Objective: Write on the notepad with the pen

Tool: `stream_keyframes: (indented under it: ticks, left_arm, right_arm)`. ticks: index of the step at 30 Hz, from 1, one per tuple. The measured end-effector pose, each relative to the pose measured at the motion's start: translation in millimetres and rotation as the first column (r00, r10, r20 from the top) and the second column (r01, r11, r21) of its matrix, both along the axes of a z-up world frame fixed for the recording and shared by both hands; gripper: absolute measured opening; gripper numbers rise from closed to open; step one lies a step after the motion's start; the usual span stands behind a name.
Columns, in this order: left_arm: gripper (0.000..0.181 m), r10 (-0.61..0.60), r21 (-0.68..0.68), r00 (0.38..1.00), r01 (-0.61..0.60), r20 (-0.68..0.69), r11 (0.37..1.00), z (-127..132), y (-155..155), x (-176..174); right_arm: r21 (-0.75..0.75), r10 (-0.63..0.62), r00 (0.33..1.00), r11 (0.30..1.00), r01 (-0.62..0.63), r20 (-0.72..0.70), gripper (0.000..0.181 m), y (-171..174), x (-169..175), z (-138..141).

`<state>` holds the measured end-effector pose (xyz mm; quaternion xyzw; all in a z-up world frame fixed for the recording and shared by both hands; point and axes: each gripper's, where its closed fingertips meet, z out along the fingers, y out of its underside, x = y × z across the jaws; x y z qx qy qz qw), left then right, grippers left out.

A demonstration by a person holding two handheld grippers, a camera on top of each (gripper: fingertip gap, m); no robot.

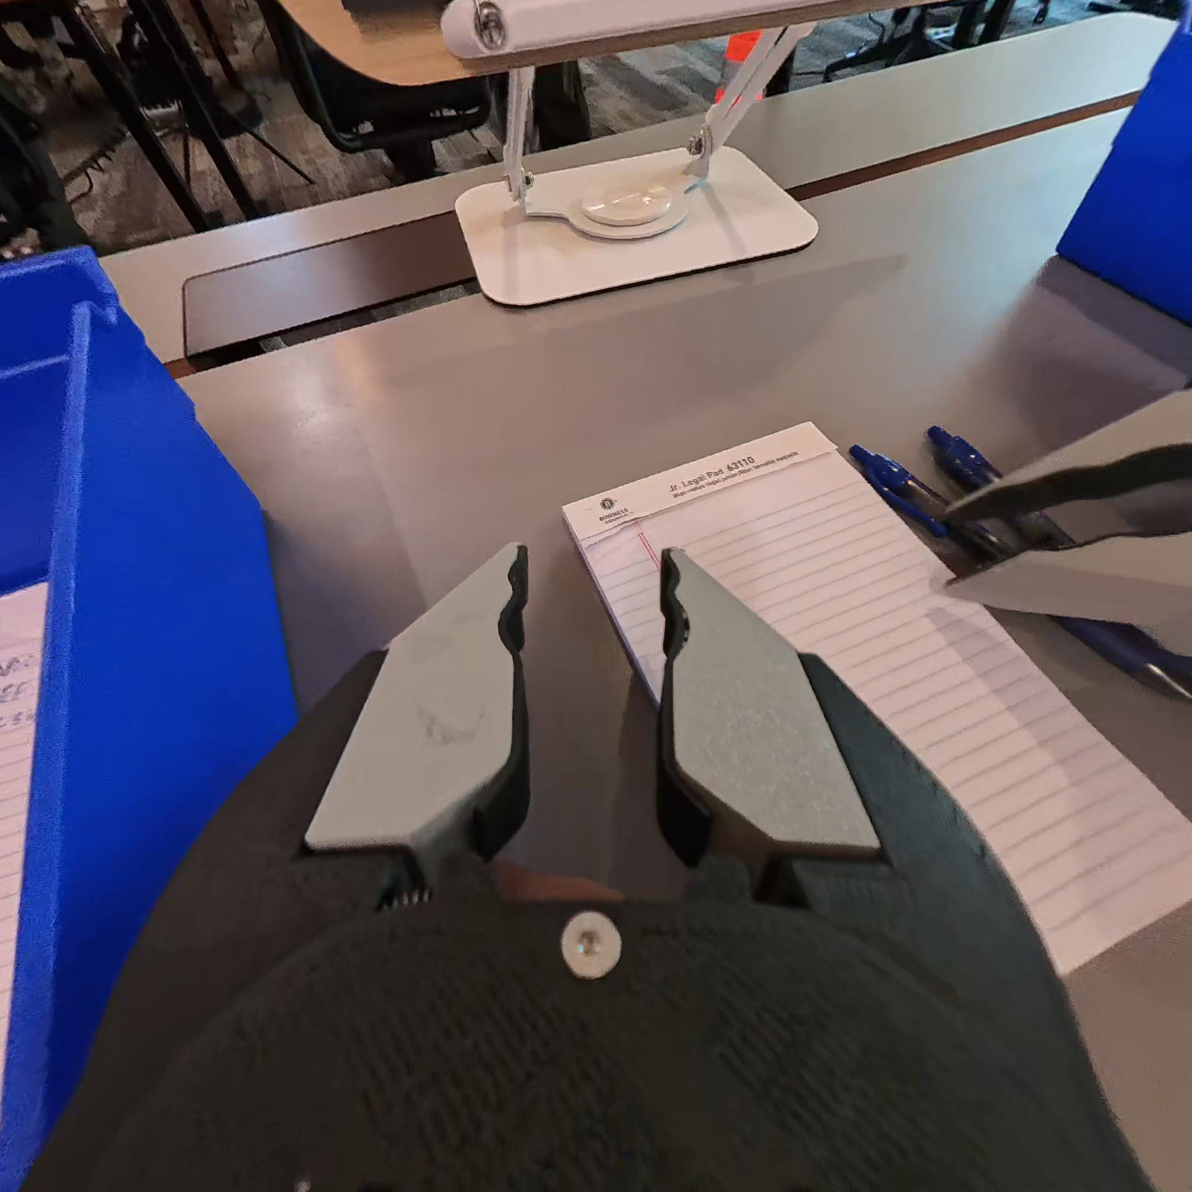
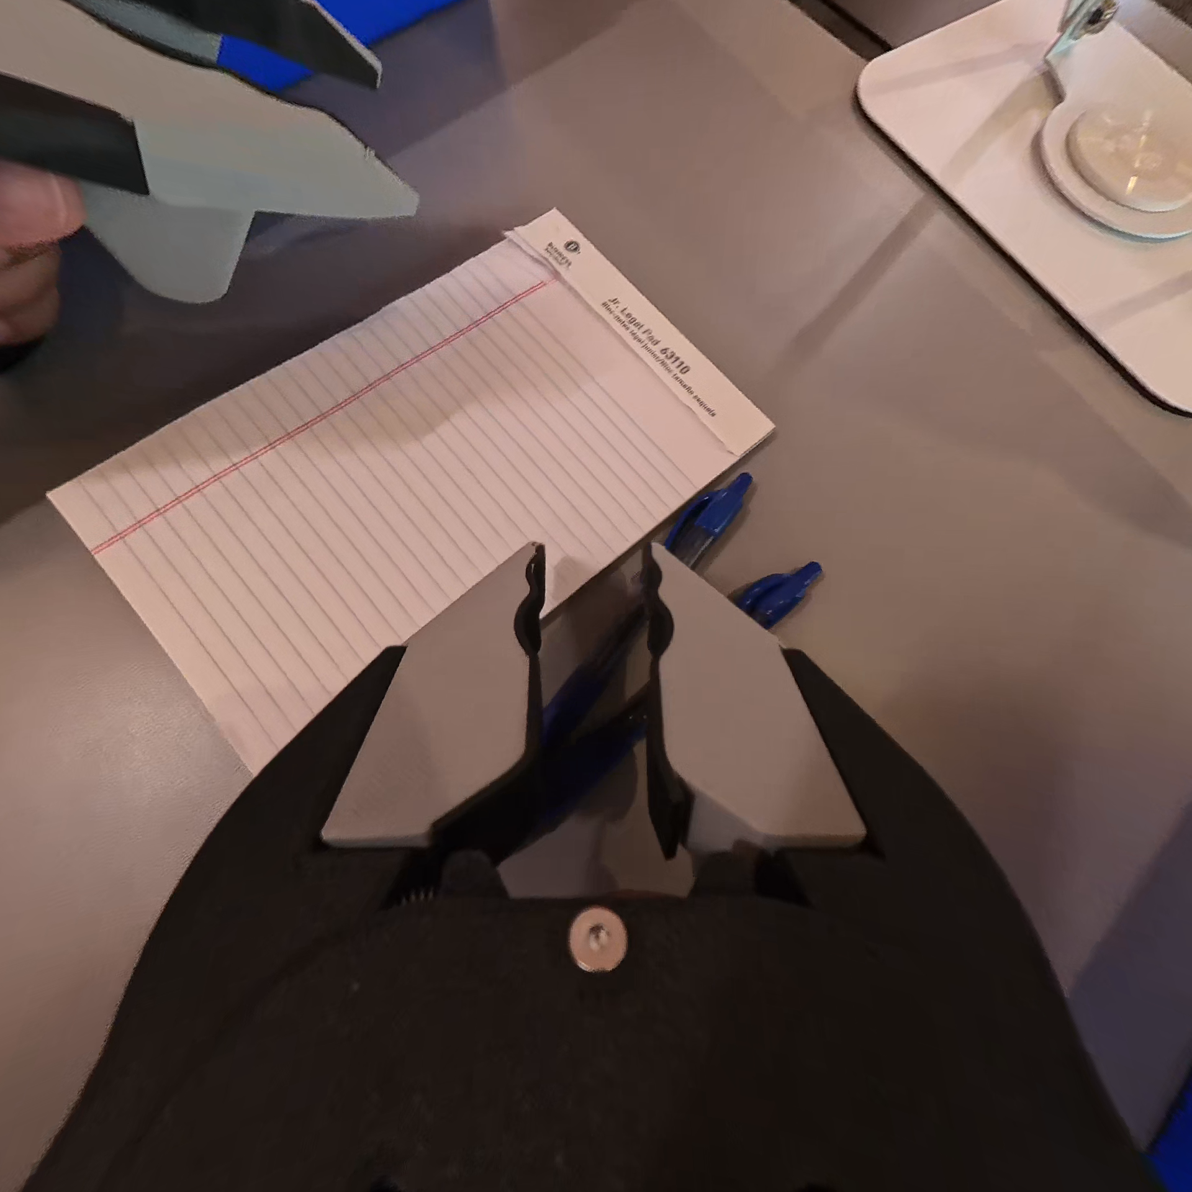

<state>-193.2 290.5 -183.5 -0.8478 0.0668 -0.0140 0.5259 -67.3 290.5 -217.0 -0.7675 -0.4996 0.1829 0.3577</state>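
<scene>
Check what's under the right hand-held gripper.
Two blue pens lie on the grey table beside the notepad, under the open right hand-held gripper. Their lower barrels are hidden by its fingers.

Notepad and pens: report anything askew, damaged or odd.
Little stands out. The notepad lies flat on the table, its page blank; only the top corner near the left gripper looks slightly ruffled. Two blue pens lie beside it, the open right gripper over them.
</scene>
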Motion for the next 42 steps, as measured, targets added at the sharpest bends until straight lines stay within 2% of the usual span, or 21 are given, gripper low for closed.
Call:
stream_keyframes:
  ticks: [2,9,13,16,19,27,32,34,40,42]
  left_arm:
    - [0.039,-0.006,-0.009,1.0,0.006,0.022,1.0,-3,1,2]
    - [0.039,-0.042,-0.046,0.999,0.043,0.007,0.998,-10,-1,13]
    - [0.041,-0.051,-0.089,0.999,0.051,0.003,0.995,-17,-1,18]
    - [0.041,-0.059,-0.104,0.998,0.059,0.006,0.993,-20,-2,20]
    - [0.041,-0.064,-0.118,0.998,0.066,0.019,0.991,-22,-3,21]
    - [0.041,-0.069,-0.142,0.997,0.074,0.042,0.987,-25,-4,22]
    - [0.041,-0.069,-0.145,0.997,0.074,0.042,0.987,-25,-4,22]
    - [0.041,-0.07,-0.152,0.996,0.077,0.046,0.985,-27,-4,22]
    - [0.041,-0.094,-0.219,0.993,0.108,0.072,0.97,-37,-9,28]
    - [0.033,-0.097,-0.256,0.994,0.108,0.056,0.961,-43,-11,28]
  right_arm:
    - [-0.007,-0.007,0.999,1.0,0.007,0.032,0.024,1,1,-8]
    - [-0.035,-0.054,0.999,0.998,0.054,0.005,0.027,11,7,-9]
    - [0.007,-0.088,0.996,0.996,0.088,-0.023,0.028,19,12,1]
    - [-0.007,-0.119,0.99,0.993,0.119,-0.075,0.029,24,17,12]
    - [-0.029,-0.15,0.987,0.989,0.148,-0.065,0.029,28,25,12]
    - [-0.146,-0.075,0.997,0.986,0.078,0.028,0.025,9,26,-5]
    - [-0.312,-0.06,0.998,0.948,0.06,0.007,0.03,-5,28,-11]
    - [-0.307,-0.072,0.997,0.949,0.075,0.021,0.018,-2,33,-12]
    - [-0.241,-0.096,0.995,0.965,0.101,0.031,0.016,6,29,-13]
    - [-0.209,-0.102,0.994,0.972,0.11,0.048,0.016,7,28,-14]
